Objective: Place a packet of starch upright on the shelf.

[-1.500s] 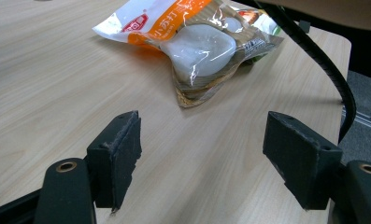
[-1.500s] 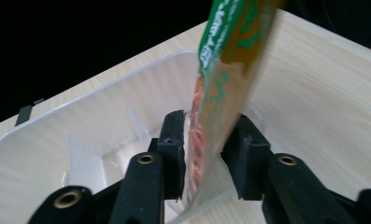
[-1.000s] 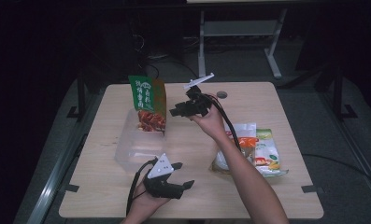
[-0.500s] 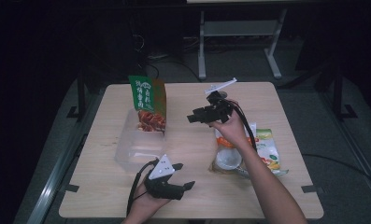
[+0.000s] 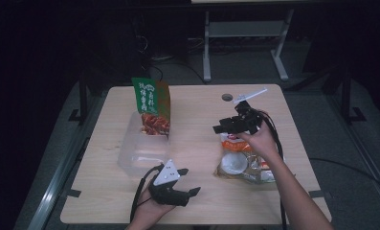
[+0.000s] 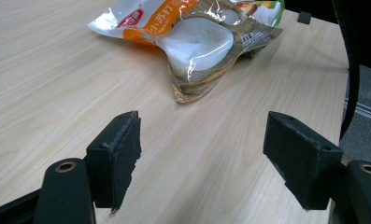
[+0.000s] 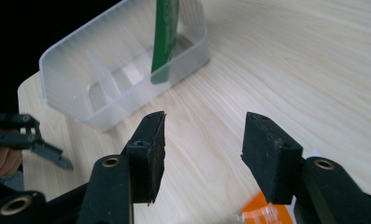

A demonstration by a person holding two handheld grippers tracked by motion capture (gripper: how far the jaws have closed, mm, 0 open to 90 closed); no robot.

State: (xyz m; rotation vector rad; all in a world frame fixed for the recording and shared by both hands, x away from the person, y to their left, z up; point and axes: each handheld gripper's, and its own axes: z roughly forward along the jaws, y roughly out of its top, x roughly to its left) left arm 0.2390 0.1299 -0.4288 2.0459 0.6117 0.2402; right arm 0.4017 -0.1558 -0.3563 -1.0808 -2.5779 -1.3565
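Right tongs [image 5: 228,125], jaws just widening with nothing between, hang over the snack packets [image 5: 245,160] at right; left tongs [image 5: 185,184] rest spread; next: descend and grip one for the clear bin [image 5: 135,153].

Your grippers: left gripper [image 5: 187,184], right gripper [image 5: 220,128]. Black bodies, pale three-cornered top plates, black trailing cables, brass-ringed pivot screws, worn dark pads [image 6: 127,156]. Forearms bare.

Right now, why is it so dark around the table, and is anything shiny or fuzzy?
High view: light falls on the table while the room around is dark. Left gripper view: glare streaks on the snack packet. Right gripper view: the clear box looks soft and blurry, the right claw sharper.
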